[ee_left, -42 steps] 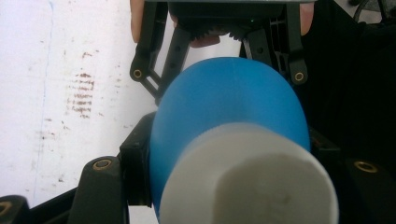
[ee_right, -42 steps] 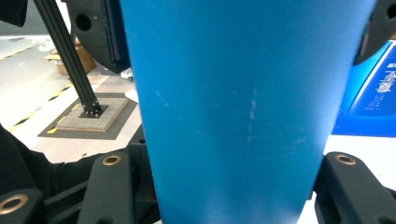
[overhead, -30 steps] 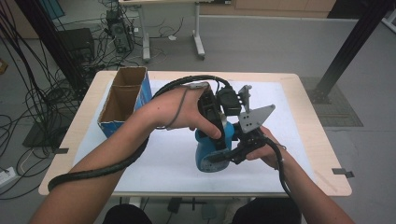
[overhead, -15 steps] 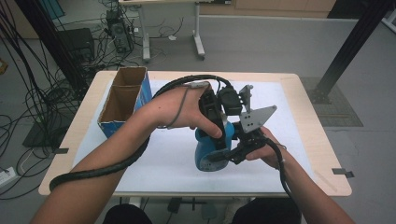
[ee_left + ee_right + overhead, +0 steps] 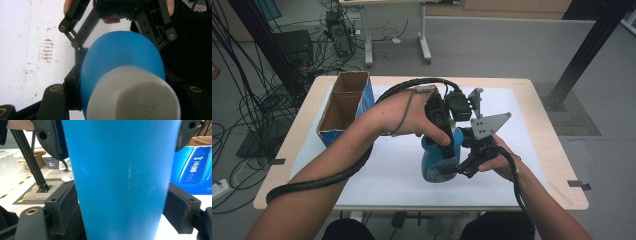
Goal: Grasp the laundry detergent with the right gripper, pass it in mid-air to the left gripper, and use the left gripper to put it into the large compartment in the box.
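The cardboard box (image 5: pixel 343 107) is standing open at the left of the tabletop (image 5: pixel 387 170), well apart from the work. At centre, the left claw (image 5: pixel 439 127) is clenching the blue bottle (image 5: pixel 438 160) from above, near its white cap (image 5: pixel 135 97). The bottle is standing roughly upright on the tabletop, long axis near vertical. The right claw (image 5: pixel 462 167) is gripping its lower body from the right side, pads (image 5: pixel 180 207) pressing both flanks. Both claws are equally close; any twist or pull, in my judgement, is turning on that vertical axis.
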`<action>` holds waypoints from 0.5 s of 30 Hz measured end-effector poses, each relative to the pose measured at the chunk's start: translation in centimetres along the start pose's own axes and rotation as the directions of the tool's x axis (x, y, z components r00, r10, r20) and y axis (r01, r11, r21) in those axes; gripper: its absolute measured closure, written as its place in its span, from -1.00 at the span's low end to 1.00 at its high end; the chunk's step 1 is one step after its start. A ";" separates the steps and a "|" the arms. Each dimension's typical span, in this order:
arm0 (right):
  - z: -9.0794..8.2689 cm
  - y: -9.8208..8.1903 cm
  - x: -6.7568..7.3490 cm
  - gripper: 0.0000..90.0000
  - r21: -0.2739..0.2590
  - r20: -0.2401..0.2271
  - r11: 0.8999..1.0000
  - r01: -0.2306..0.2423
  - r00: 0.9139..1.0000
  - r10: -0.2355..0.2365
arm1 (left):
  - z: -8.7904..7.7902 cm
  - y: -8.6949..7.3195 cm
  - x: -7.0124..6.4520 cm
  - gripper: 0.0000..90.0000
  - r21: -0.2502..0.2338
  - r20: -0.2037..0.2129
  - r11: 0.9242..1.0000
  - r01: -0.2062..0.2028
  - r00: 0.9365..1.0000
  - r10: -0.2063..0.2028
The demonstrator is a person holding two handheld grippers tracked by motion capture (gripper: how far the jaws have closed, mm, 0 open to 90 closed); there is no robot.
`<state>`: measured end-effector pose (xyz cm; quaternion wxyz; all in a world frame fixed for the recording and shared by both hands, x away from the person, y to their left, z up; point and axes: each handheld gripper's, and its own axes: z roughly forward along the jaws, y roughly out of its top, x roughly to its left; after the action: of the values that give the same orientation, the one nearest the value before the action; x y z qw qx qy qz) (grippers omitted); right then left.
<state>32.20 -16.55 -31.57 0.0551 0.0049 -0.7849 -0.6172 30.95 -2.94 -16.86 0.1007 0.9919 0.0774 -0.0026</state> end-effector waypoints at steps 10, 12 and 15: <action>0.2 -0.1 -0.1 -0.83 -0.011 0.033 1.000 -0.014 0.999 0.015 | -0.1 0.1 -0.1 -0.16 0.008 -0.009 1.000 0.007 1.000 -0.006; 0.2 -0.1 -0.1 -0.86 -0.012 0.035 1.000 -0.014 0.999 0.014 | -0.2 0.0 -0.2 -0.16 0.011 -0.013 1.000 0.006 1.000 -0.006; 0.2 0.0 -0.1 -0.88 -0.008 0.037 1.000 -0.006 0.999 0.006 | -0.3 0.0 -0.1 -0.16 0.009 -0.012 1.000 0.013 1.000 -0.013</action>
<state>32.25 -16.37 -31.59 0.0423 -0.0092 -0.7835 -0.6199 30.89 -2.92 -16.52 0.0957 0.9918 0.0846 0.0024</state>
